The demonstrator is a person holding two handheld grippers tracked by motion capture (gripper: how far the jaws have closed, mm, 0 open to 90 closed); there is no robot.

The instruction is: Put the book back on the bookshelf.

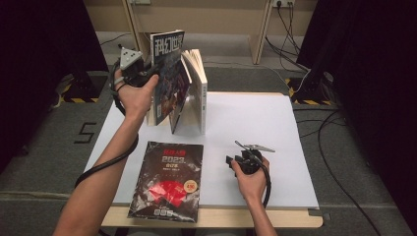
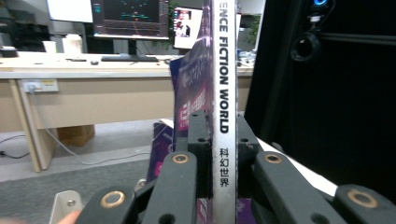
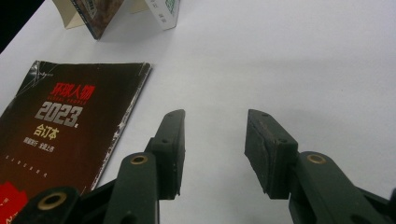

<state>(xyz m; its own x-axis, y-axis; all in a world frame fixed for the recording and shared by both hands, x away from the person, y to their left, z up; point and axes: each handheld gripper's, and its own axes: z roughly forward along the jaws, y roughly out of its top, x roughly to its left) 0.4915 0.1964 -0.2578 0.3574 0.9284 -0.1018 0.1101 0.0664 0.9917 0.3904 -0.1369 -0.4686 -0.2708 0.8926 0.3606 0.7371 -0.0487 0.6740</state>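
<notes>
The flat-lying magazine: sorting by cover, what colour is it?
Black cover with red and grey print, a red graphic below; clearest in the high view.

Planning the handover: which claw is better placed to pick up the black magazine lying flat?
Right. The right claw is open and empty, resting beside the black magazine, while the left claw is shut on the upright magazine at the table's far side.

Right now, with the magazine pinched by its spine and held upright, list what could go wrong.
1. The left gripper clamps only the narrow spine of the science fiction magazine, so it could twist or slip.
2. The open book stands propped right beside it; a nudge could tip it.
3. The right gripper rests open, away from both, beside the flat black magazine, so it probably cannot catch a fall.
</notes>
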